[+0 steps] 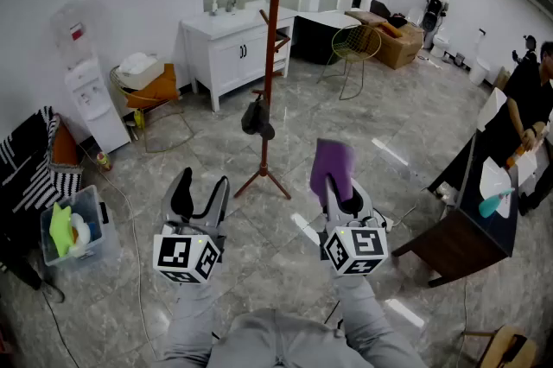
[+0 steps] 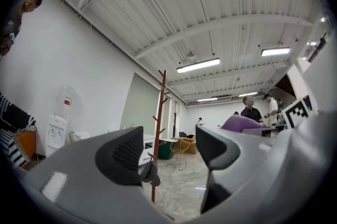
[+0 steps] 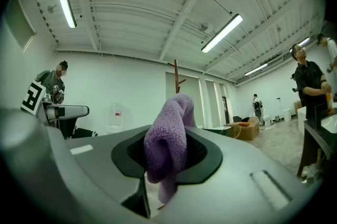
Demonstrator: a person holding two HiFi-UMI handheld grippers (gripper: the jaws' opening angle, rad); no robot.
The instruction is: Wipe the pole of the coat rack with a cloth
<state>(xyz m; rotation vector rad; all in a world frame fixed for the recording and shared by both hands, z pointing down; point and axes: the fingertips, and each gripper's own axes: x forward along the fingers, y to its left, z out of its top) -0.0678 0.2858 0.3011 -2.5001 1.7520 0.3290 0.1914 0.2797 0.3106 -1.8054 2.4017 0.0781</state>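
A red-brown coat rack [image 1: 273, 38] stands on the marble floor ahead, its pole rising past the top of the head view; a dark cap [image 1: 257, 117] hangs low on it. My right gripper [image 1: 337, 185] is shut on a purple cloth [image 1: 331, 168], held up in front of me, short of the rack and to its right. The cloth [image 3: 169, 145] bunches between the jaws in the right gripper view, with the rack top [image 3: 176, 77] behind it. My left gripper [image 1: 201, 195] is open and empty, left of the rack's base. The pole [image 2: 159, 133] shows between its jaws.
A white sink cabinet [image 1: 232, 47] stands behind the rack, a water dispenser [image 1: 91, 90] and a basket at left. A plastic bin [image 1: 76, 228] sits at near left. A dark table [image 1: 467, 228] with people beside it is at right. A yellow wire chair [image 1: 354, 47] is at the back.
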